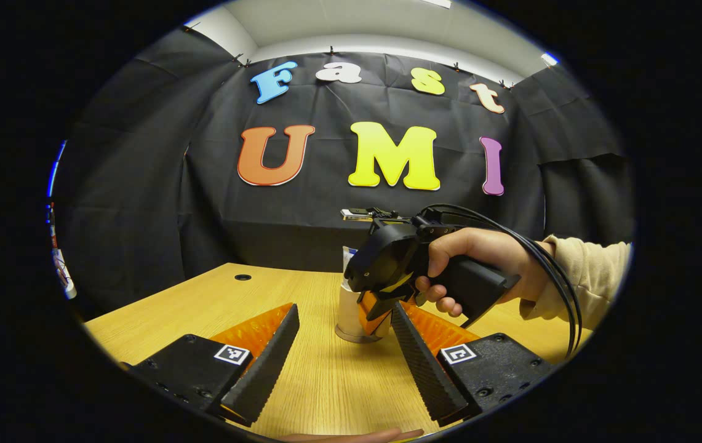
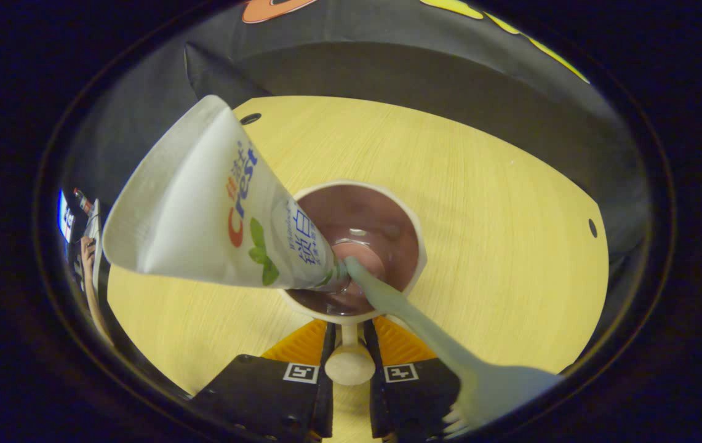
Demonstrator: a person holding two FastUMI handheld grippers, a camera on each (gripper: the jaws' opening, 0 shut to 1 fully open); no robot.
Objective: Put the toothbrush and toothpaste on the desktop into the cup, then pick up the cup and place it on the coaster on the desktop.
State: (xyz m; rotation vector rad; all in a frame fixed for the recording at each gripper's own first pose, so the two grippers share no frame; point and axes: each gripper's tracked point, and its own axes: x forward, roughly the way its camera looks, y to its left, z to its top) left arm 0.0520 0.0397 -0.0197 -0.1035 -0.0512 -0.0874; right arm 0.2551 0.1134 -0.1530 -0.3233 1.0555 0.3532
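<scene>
Left gripper view: own left gripper (image 1: 338, 344) idle low over the wooden desktop (image 1: 203, 307), fingers spread wide around nothing; beyond them the white cup (image 1: 351, 314) standing on the wood, with the right gripper (image 1: 381, 301) and its hand (image 1: 480, 261) pressed against the cup's near side. Right gripper view: looked down into the cup (image 2: 357, 246), toothpaste tube (image 2: 215, 215) and toothbrush (image 2: 424, 326) already leaning inside, so first step judged done and the lift in hand; fingers closed narrow on the cup's handle (image 2: 349, 360). Next called for: a level lift to keep the leaning load in, then a search for the coaster.
</scene>
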